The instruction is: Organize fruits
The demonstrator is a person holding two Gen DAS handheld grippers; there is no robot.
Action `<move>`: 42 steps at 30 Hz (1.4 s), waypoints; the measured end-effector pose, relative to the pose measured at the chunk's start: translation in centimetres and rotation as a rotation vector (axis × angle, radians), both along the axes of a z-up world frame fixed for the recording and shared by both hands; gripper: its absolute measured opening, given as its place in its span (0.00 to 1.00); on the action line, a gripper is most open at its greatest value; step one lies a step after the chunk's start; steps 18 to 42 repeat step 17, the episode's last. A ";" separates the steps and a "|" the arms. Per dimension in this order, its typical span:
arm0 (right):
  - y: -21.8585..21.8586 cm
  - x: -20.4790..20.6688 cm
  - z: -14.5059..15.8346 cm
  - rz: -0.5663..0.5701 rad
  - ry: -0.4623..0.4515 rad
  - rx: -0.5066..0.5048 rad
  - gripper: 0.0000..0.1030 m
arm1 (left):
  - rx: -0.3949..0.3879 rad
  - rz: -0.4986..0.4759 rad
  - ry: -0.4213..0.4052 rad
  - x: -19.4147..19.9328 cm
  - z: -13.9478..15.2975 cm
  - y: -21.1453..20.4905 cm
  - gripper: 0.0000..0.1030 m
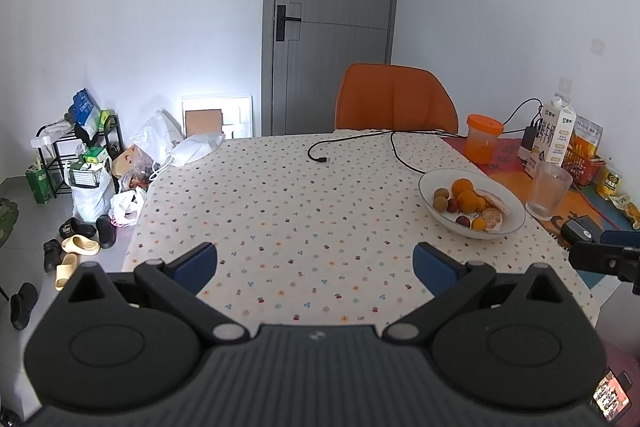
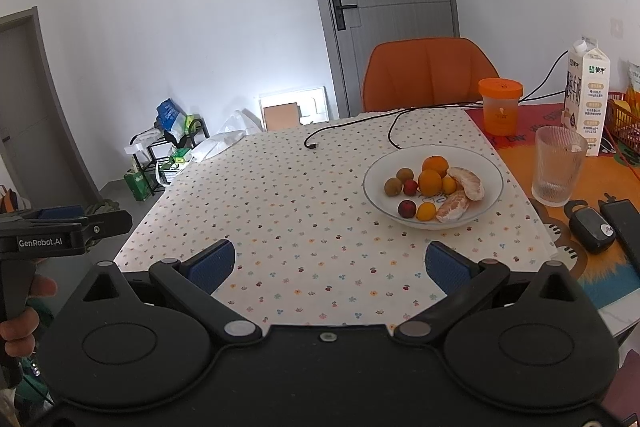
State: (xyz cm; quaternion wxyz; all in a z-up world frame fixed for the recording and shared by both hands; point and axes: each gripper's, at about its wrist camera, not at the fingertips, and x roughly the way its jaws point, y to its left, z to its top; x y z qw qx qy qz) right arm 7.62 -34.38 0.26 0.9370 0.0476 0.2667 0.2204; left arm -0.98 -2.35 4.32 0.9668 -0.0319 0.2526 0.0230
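A white bowl (image 2: 492, 163) on the dotted tablecloth holds mixed fruit: oranges (image 2: 430, 181), small brown round fruits (image 2: 393, 186), small red fruits (image 2: 407, 208) and peeled citrus pieces (image 2: 467, 182). The bowl also shows in the left wrist view (image 1: 432, 183), at the right. My left gripper (image 1: 315, 263) is open and empty above the near part of the table. My right gripper (image 2: 330, 261) is open and empty, with the bowl ahead and to its right. The left gripper also shows at the left edge of the right wrist view (image 2: 64, 231).
A ribbed glass (image 2: 558, 171), an orange-lidded cup (image 2: 500, 107), a milk carton (image 2: 586, 99) and dark devices (image 2: 592, 229) stand on the right. A black cable (image 2: 352, 131) lies across the far table. An orange chair (image 2: 428, 71) is behind. Clutter is on the floor at left.
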 end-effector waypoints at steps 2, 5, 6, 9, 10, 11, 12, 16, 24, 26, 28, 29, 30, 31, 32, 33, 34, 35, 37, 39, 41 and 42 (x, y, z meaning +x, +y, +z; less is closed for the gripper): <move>0.0 0.0 0.0 0.000 -0.001 -0.001 1.00 | 0.000 0.000 0.001 0.0 0.0 0.0 1.00; 0.0 0.1 0.0 0.001 0.000 -0.003 1.00 | 0.000 -0.003 -0.002 0.0 0.0 0.0 1.00; 0.0 0.1 0.0 0.000 0.001 -0.005 1.00 | 0.002 -0.002 -0.002 0.0 0.0 0.0 1.00; 0.1 0.2 0.0 0.002 0.001 -0.007 1.00 | 0.001 -0.006 -0.001 -0.1 -0.1 0.0 1.00; 0.1 0.2 0.0 0.002 0.001 -0.008 1.00 | 0.000 -0.008 -0.001 0.0 -0.1 0.0 1.00; 0.1 0.2 0.0 0.002 0.001 -0.007 1.00 | 0.000 -0.009 -0.001 0.0 -0.1 -0.1 1.00; 0.1 0.2 0.0 0.001 0.002 -0.007 1.00 | 0.001 -0.008 0.000 0.0 -0.1 -0.1 1.00; 0.1 0.2 0.0 0.000 0.003 -0.008 1.00 | -0.002 -0.009 -0.001 0.0 -0.1 -0.1 1.00; 0.1 0.2 0.0 -0.001 0.003 -0.008 1.00 | -0.002 -0.010 0.000 -0.1 -0.2 -0.1 1.00; 0.1 0.2 0.0 -0.001 0.003 -0.008 1.00 | -0.002 -0.010 0.000 -0.1 -0.2 -0.1 1.00; 0.1 0.2 0.0 -0.001 0.003 -0.008 1.00 | -0.002 -0.010 0.000 -0.1 -0.2 -0.1 1.00; 0.1 0.2 0.0 -0.001 0.003 -0.008 1.00 | -0.002 -0.010 0.000 -0.1 -0.2 -0.1 1.00; 0.1 0.2 0.0 -0.001 0.003 -0.008 1.00 | -0.002 -0.010 0.000 -0.1 -0.2 -0.1 1.00; 0.1 0.2 0.0 -0.001 0.003 -0.008 1.00 | -0.002 -0.010 0.000 -0.1 -0.2 -0.1 1.00; 0.1 0.2 0.0 -0.001 0.003 -0.008 1.00 | -0.002 -0.010 0.000 -0.1 -0.2 -0.1 1.00; 0.1 0.2 0.0 -0.001 0.003 -0.008 1.00 | -0.002 -0.010 0.000 -0.1 -0.2 -0.1 1.00; 0.1 0.2 0.0 -0.001 0.003 -0.008 1.00 | -0.002 -0.010 0.000 -0.1 -0.2 -0.1 1.00; 0.1 0.2 0.0 -0.001 0.003 -0.008 1.00 | -0.002 -0.010 0.000 -0.1 -0.2 -0.1 1.00; 0.1 0.2 0.0 -0.001 0.003 -0.008 1.00 | -0.002 -0.010 0.000 -0.1 -0.2 -0.1 1.00; 0.1 0.2 0.0 -0.001 0.003 -0.008 1.00 | -0.002 -0.010 0.000 -0.1 -0.2 -0.1 1.00; 0.1 0.2 0.0 -0.001 0.003 -0.008 1.00 | -0.002 -0.010 0.000 -0.1 -0.2 -0.1 1.00; 0.1 0.2 0.0 -0.001 0.003 -0.008 1.00 | -0.002 -0.010 0.000 -0.1 -0.2 -0.1 1.00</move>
